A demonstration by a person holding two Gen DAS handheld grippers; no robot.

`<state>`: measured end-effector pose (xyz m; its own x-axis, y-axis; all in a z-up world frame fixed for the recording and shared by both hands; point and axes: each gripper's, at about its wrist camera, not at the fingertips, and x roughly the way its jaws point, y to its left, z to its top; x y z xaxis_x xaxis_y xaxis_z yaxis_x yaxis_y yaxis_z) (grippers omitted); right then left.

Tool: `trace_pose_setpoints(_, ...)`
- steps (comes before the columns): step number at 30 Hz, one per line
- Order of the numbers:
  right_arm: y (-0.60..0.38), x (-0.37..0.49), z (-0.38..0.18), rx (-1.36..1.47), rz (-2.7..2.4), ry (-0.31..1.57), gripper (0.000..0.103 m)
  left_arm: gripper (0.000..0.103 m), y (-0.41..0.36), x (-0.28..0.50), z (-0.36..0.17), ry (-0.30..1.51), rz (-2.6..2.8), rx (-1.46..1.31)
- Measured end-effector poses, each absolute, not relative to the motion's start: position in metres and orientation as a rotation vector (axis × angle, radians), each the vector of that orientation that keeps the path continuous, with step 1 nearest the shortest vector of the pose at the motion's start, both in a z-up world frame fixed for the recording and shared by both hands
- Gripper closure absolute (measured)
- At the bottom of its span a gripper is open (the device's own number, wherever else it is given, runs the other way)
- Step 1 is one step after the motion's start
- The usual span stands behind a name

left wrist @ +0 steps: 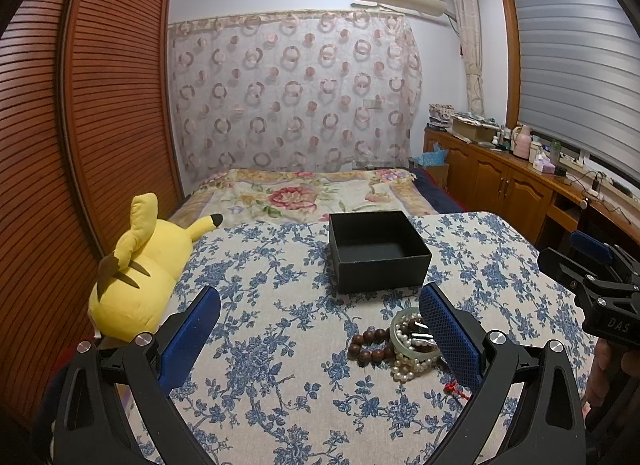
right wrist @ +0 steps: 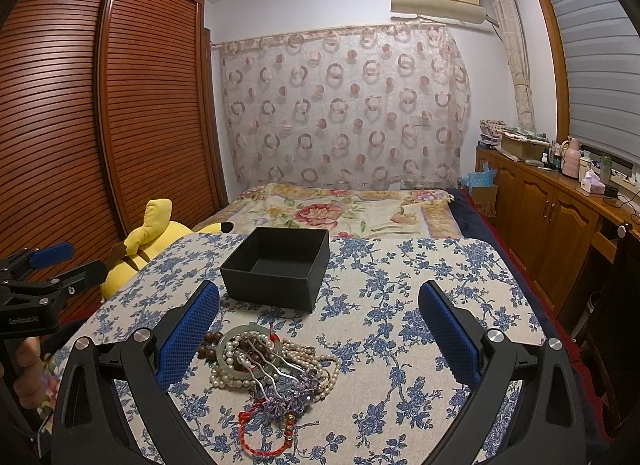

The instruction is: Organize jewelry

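A black open box [left wrist: 380,273] [right wrist: 268,289] stands empty in the middle of the floral tablecloth. In front of it lies a tangled jewelry pile [left wrist: 404,345] [right wrist: 272,361]: a pale jade bangle [right wrist: 248,330], pearl strands [right wrist: 224,379], brown wooden beads [left wrist: 368,345], silver hair sticks and a red cord bracelet [right wrist: 256,437]. My left gripper [left wrist: 320,293] is open and holds nothing; the pile lies by its right finger. My right gripper [right wrist: 320,291] is open above the table with nothing in it, and the pile sits close to its left finger. Each gripper shows at the edge of the other's view.
A yellow plush toy [left wrist: 136,277] [right wrist: 148,241] lies off the table's left edge, beside a slatted wooden wardrobe [left wrist: 100,105]. Beyond the table is a bed with a flowered blanket [left wrist: 304,193]. Wooden cabinets [right wrist: 560,233] with clutter on top line the right wall.
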<state>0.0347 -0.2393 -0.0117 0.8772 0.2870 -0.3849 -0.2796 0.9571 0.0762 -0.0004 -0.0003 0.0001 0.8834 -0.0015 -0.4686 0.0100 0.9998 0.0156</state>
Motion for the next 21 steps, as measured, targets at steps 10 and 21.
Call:
trace_pose_setpoints(10, -0.2398, 0.034, -0.0108, 0.02, 0.297, 0.404, 0.002, 0.006, -0.0003, -0.0002, 0.0, 0.488, -0.006, 0.018)
trace_pose_setpoints(21, -0.2383, 0.0334, -0.0125, 0.018, 0.299, 0.408, 0.002, 0.006, -0.0004, -0.0004, -0.0002, 0.49, -0.006, 0.019)
